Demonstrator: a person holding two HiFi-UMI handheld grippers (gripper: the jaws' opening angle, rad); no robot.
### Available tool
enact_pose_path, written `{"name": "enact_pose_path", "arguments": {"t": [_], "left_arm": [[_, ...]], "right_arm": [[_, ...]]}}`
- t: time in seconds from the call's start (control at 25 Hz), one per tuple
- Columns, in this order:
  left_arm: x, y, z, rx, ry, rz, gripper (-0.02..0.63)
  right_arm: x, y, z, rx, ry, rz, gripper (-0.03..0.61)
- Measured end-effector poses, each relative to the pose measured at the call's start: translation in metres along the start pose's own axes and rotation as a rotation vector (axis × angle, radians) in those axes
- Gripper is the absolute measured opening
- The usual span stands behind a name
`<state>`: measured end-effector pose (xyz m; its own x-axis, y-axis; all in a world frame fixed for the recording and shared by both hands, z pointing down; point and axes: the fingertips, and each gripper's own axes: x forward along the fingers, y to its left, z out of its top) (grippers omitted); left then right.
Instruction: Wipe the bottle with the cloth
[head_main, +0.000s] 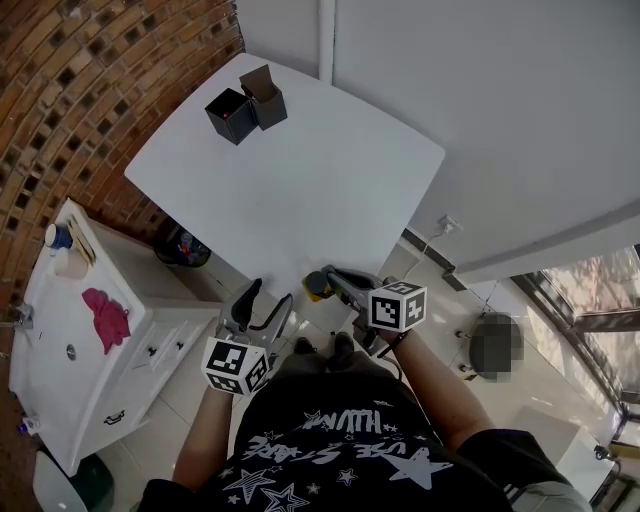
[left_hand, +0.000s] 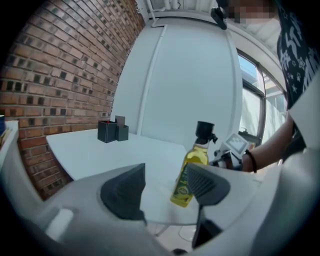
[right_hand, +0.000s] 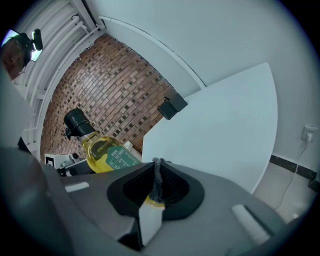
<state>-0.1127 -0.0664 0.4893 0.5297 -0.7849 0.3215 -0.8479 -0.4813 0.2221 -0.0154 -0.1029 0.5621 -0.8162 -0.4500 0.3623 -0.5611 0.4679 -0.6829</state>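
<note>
Right gripper view: right claw (right_hand: 157, 170) pinching bottle (right_hand: 104, 155) low on body; likely glass, slippery, breakable. Left claw (left_hand: 165, 176) spread, empty.

Green label (right_hand: 120, 158) on bottle (right_hand: 96, 149): several lines of white print, too small to be read. Black shirt (head_main: 340, 455): white lettering among stars, seen upside down, not read with certainty. Cubes on left gripper (head_main: 265, 302) and right gripper (head_main: 338, 282): square black-and-white markers only, no numbers.
</note>
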Motion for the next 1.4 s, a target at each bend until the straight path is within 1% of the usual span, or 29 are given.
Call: {"name": "enact_pose_path", "arguments": {"t": [0.28,0.32,0.4,0.48,0.56,0.64,0.72,0.76,0.8,0.88,1.0,1.08,1.16,1.2,1.4], "left_arm": [[-0.002,0.003,0.007,0.000,-0.028,0.036,0.245],[-0.003,0.003,0.009,0.017,-0.038,0.045,0.239],[-0.005,0.002,0.016,0.081,-0.063,0.068,0.216],[-0.006,0.001,0.025,0.124,-0.092,0.086,0.202],[-0.006,0.003,0.034,0.123,-0.126,0.112,0.199],[-0.009,0.010,0.044,0.125,-0.157,0.155,0.185],[-0.011,0.016,0.053,0.133,-0.181,0.195,0.155],[-0.012,0.019,0.056,0.135,-0.191,0.211,0.122],[-0.013,0.021,0.060,0.139,-0.202,0.226,0.095],[-0.016,0.024,0.066,0.165,-0.225,0.261,0.067],[-0.020,0.027,0.078,0.202,-0.269,0.314,0.016],[-0.024,0.030,0.086,0.204,-0.297,0.357,0.003],[-0.029,0.034,0.092,0.202,-0.320,0.405,0.003],[-0.030,0.034,0.094,0.196,-0.325,0.415,0.003],[-0.024,0.030,0.089,0.184,-0.289,0.410,0.003]], "right_arm": [[0.003,-0.009,-0.007,-0.008,0.034,-0.042,0.035],[0.002,-0.011,-0.006,-0.016,0.031,-0.052,0.035],[-0.002,-0.012,0.000,-0.039,0.016,-0.071,0.035],[-0.009,-0.011,0.009,-0.082,-0.007,-0.093,0.035],[-0.019,-0.008,0.025,-0.146,-0.047,-0.123,0.035],[-0.030,-0.001,0.047,-0.224,-0.112,-0.154,0.035],[-0.044,0.012,0.072,-0.310,-0.199,-0.179,0.035],[-0.050,0.020,0.083,-0.354,-0.241,-0.188,0.035],[-0.056,0.030,0.093,-0.396,-0.278,-0.193,0.035],[-0.066,0.051,0.106,-0.472,-0.333,-0.192,0.035],[-0.077,0.080,0.118,-0.561,-0.397,-0.176,0.035],[-0.082,0.093,0.121,-0.615,-0.428,-0.170,0.035],[-0.085,0.101,0.119,-0.650,-0.439,-0.169,0.035],[-0.085,0.103,0.117,-0.653,-0.441,-0.167,0.035],[-0.089,0.097,0.107,-0.640,-0.432,-0.180,0.035]]}}
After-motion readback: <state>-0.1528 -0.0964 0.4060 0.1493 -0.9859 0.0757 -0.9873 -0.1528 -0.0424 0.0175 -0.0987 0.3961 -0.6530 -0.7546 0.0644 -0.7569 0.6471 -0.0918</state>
